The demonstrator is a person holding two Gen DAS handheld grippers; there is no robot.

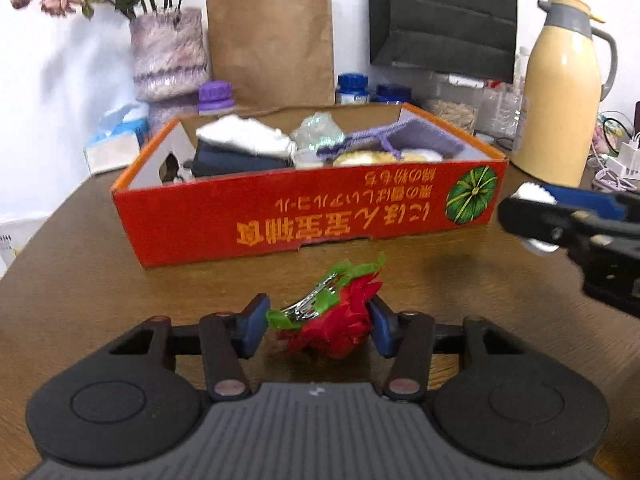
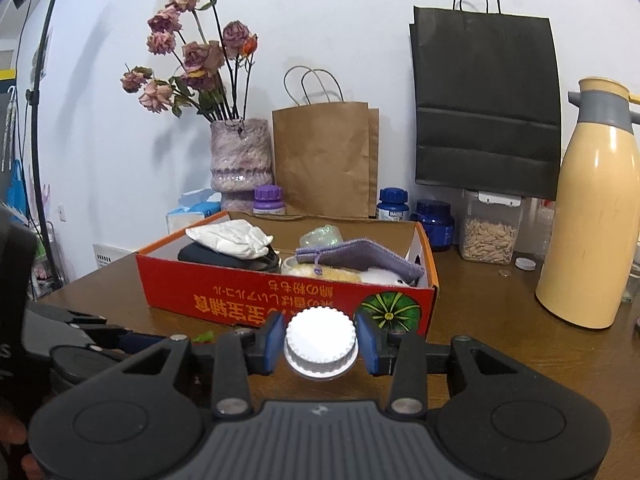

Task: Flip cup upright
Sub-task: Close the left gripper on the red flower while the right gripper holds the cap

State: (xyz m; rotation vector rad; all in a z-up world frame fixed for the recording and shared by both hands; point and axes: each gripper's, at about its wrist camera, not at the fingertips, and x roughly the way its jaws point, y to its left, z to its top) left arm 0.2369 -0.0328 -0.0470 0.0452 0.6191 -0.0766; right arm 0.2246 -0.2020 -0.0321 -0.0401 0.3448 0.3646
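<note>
Left gripper [image 1: 318, 320] clamped on red flower clip [image 1: 336, 320]; right gripper [image 2: 320, 344] clamped on white cup [image 2: 320, 346], above table [image 2: 500, 320].

We see the right gripper [image 1: 532, 224] blurred and cut off by the frame's right edge. The red flower clip [image 1: 340, 320] is soft, its underside hidden. The thermos [image 2: 592, 208] loses its handle to the frame's edge.

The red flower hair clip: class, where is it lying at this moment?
In the left wrist view the red flower hair clip lies on the wooden table, between the left gripper fingers, just in front of the red cardboard box.
</note>
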